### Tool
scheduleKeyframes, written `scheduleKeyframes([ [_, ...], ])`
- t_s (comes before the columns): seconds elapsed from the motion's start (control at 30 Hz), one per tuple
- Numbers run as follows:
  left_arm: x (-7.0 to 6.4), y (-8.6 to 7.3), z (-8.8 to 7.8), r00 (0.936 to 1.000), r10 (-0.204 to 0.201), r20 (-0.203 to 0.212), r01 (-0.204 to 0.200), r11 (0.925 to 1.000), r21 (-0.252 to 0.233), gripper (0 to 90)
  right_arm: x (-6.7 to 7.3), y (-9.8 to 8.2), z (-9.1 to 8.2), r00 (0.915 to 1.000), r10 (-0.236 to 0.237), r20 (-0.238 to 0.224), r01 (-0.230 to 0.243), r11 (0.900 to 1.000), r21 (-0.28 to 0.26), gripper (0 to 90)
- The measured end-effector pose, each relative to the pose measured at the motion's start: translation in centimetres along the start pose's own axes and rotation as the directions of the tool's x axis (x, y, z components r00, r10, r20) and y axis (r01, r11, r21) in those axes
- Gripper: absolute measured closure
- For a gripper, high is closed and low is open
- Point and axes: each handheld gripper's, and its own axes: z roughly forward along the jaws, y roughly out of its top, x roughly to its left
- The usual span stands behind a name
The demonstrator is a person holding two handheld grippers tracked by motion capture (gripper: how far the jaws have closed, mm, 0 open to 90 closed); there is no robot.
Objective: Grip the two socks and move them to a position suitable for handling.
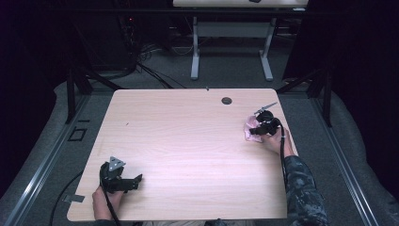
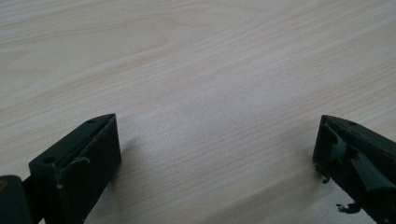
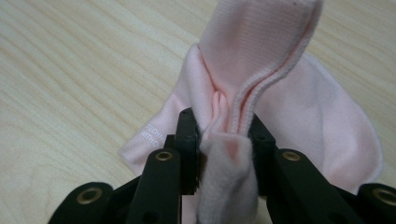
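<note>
Right gripper (image 3: 224, 135) clamped on a soft, pale pink knitted cloth (image 3: 261, 60) — jaws drawn narrow, the fabric bunched into folds between them and standing up in a ribbed-edged flap above the tips. Rest of the cloth spread flat on the light wood-grain table (image 3: 70, 70) beneath, with small white lettering (too small to read) on one edge. From the high view, the same pink cloth (image 1: 251, 128) near the table's far right edge, just this side of a small dark round grommet hole (image 1: 227, 100), with the right gripper (image 1: 261, 127) over it and the right hand (image 1: 274, 142) behind, a camouflage-patterned sleeve (image 1: 301, 188) trailing back to the bottom edge.

Left gripper (image 1: 134, 181) resting at the near left corner of the table (image 1: 188, 141), well apart from the cloth, held by the left hand (image 1: 102, 201). Jaws spread wide — bare tabletop (image 2: 210, 93) between the two black fingers (image 2: 88, 154), nothing gripped.
</note>
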Motion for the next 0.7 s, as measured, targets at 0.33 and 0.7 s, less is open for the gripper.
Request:
scheduleKeyframes([
  [0.33, 0.0, 0.0, 0.0, 1.0000, 0.000, 0.000, 0.000, 1.0000, 0.000, 0.7, 3.4, 1.2, -5.7, 0.9989, -0.031, -0.034, 0.026, 0.989, -0.148, 72.0],
  [0.7, 0.0, 0.0, 0.0, 1.0000, -0.001, 0.001, 0.001, 1.0000, -0.001, 0.7, 11.6, 2.1, -8.3, 0.9762, -0.179, -0.122, 0.148, 0.962, -0.230, 71.8],
])
